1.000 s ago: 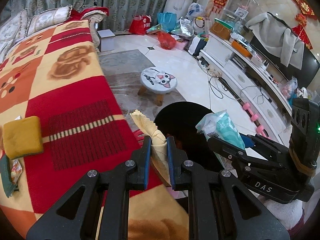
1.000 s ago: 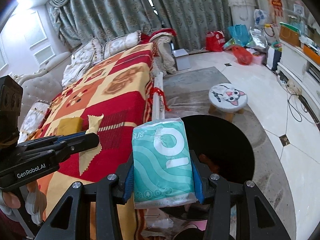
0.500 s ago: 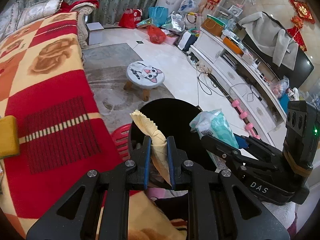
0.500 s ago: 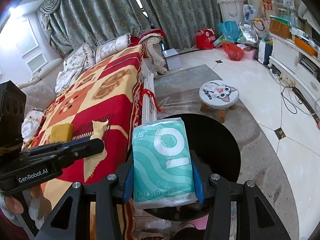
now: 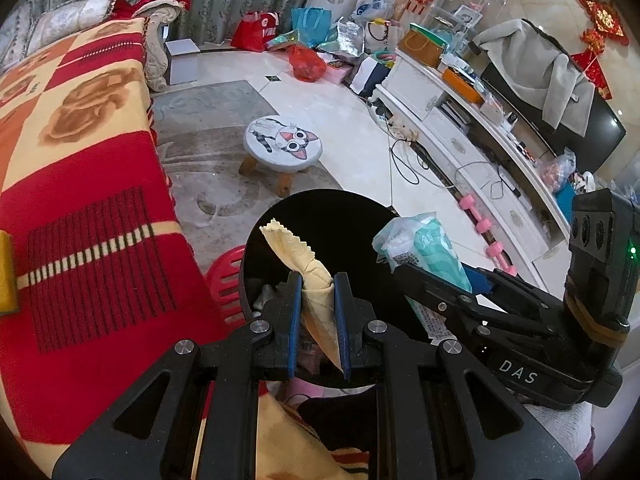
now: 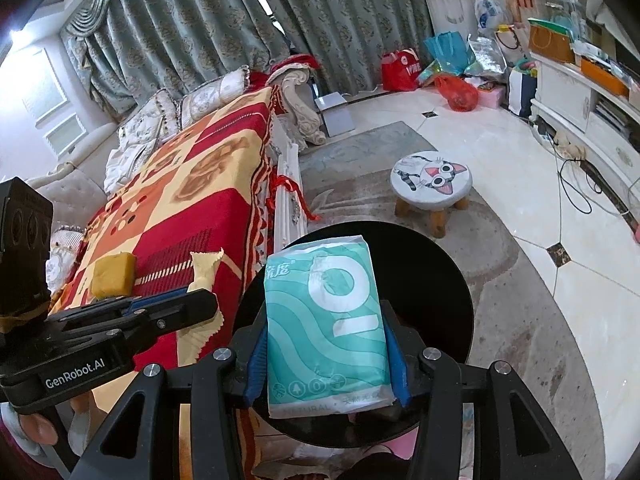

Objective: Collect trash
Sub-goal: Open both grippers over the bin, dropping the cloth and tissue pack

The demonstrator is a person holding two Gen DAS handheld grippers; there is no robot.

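While the left gripper (image 5: 318, 312) clamps a yellow cloth scrap (image 5: 308, 276) between its blue pads, closed down to a narrow gap, the right gripper (image 6: 326, 344) is spread wider and grips a teal tissue pack (image 6: 326, 324) by its two long sides. Since a second ago both views have swung away from the red and yellow blanket (image 5: 80, 200) on the left toward the black bin (image 5: 340, 224): the scrap, which then hung over the blanket's edge, now stands in front of the bin's dark opening, and the pack, on its right, overlaps the bin's mouth as well. That shift suggests the carry is nearly finished and only the drop remains. Neither piece has been let go. A mustard-coloured block (image 6: 113, 274) lies on the blanket at far left, well apart from the bin, and may count as more to collect. The cat-face stool (image 5: 283, 146) stands on the floor beyond the bin.
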